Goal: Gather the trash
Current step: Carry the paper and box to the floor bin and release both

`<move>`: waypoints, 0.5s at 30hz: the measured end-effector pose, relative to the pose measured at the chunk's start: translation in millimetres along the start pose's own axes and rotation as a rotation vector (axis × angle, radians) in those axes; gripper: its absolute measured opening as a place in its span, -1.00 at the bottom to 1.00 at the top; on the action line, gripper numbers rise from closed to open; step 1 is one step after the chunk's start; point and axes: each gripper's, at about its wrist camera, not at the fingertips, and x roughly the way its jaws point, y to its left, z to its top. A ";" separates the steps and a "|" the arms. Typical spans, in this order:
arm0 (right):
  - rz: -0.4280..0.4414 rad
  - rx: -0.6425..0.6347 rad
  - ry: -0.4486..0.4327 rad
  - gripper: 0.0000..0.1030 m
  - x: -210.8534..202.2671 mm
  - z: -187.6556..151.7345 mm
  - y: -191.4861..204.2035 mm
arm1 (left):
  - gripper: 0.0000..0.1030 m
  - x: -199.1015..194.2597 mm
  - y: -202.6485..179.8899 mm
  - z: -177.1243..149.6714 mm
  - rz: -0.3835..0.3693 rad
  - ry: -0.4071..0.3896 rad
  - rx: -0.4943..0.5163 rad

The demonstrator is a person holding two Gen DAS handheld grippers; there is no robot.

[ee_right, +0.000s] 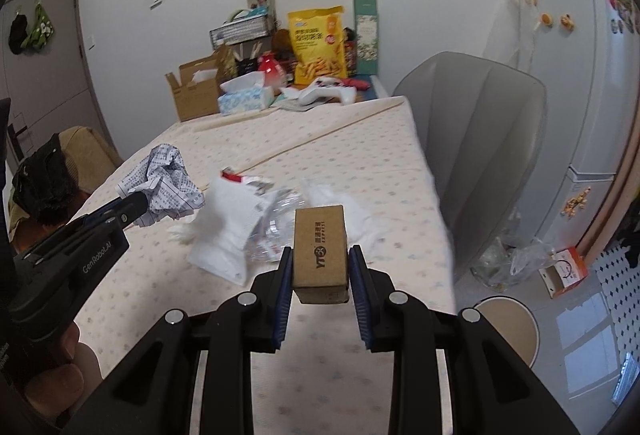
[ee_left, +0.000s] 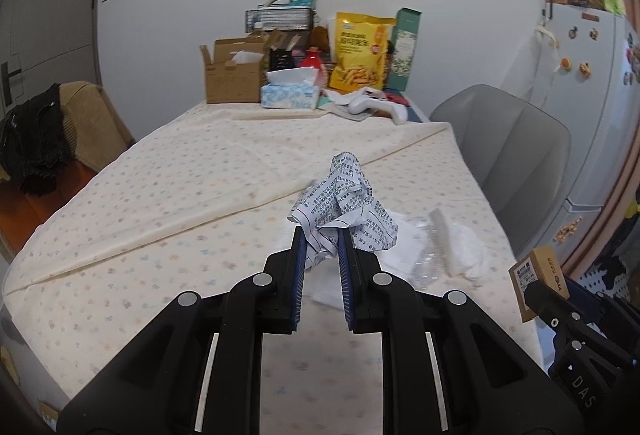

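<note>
The left claw (ee_left: pixel 322 235) reaches up from the bottom centre of its own view, angled downward, its blue-padded fingers pinched on crumpled printed paper (ee_left: pixel 344 199). In the right view it enters from the lower left edge. The right claw (ee_right: pixel 320 263) rises from the bottom centre of its view, angled downward, fingers clamped on a small cardboard box (ee_right: pixel 319 251). Fingers of a hand (ee_right: pixel 60 375) show at lower left.
</note>
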 end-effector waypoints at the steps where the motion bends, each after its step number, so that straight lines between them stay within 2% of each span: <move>1: -0.012 0.005 -0.007 -0.46 -5.0 0.4 -7.3 | -0.68 -0.8 -7.9 0.1 -0.011 -0.002 0.008; 15: -0.150 0.107 -0.070 -0.46 -44.1 1.1 -113.3 | -0.68 6.6 -125.3 0.6 -0.124 0.000 0.103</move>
